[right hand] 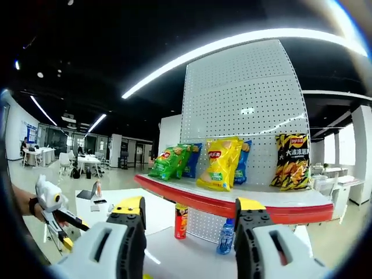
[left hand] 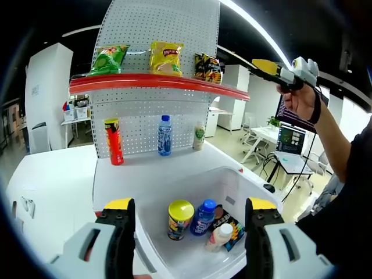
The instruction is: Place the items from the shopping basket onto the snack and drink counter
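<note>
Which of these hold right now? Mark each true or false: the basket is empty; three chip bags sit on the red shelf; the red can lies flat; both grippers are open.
1. The basket is empty. False: a can, two bottles and a snack pack lie inside.
2. Three chip bags stand on the red shelf. True.
3. The red can lies flat. False: it stands upright.
4. The left gripper and right gripper are open. True.

Black sleeve (left hand: 349, 174), black wrist strap (left hand: 317, 107), grey yellow-tipped hand-held gripper (left hand: 190, 216)

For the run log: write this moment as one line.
left hand-held gripper open over basket | right hand-held gripper open, facing shelf | items unmoved
</note>
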The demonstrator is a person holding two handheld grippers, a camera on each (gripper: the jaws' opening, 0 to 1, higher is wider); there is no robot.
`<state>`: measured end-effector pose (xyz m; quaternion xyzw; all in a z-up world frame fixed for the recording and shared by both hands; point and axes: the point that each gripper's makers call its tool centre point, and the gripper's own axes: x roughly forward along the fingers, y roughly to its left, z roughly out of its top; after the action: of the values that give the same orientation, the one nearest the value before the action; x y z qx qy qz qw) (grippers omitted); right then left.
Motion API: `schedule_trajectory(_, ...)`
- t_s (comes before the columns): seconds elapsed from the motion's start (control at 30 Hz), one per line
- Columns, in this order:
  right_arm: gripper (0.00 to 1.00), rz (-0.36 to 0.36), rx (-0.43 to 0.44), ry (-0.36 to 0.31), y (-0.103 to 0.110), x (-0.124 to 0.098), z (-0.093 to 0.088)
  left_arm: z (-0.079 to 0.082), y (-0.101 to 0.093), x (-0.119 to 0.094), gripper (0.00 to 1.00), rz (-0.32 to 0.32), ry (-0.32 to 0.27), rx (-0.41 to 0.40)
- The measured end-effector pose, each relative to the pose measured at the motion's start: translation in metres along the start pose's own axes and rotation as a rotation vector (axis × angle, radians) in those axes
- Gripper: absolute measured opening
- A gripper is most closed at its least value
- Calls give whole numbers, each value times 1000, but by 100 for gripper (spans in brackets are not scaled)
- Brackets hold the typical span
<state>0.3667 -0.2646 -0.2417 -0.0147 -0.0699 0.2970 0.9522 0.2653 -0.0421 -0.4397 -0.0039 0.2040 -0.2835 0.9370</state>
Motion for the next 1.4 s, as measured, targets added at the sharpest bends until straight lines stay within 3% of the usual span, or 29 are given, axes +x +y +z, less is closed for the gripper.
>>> schedule_trajectory(0.23,59,-16,11,16,0,-12,-8,4,-2,0,76,-6,-5,5)
schedule_trajectory(0.67,55,-17,7,53,12,-36,-18,16,13,-10,76,27,-44,5)
schedule_trajectory(1.17,55,-22,30,114,23,-58,-48,14,13,-7,76,4,-39,-1)
schedule_trajectory(1.4,54,-70,36,146,16,-73,-64,14,17,-4,76,-7,-32,3)
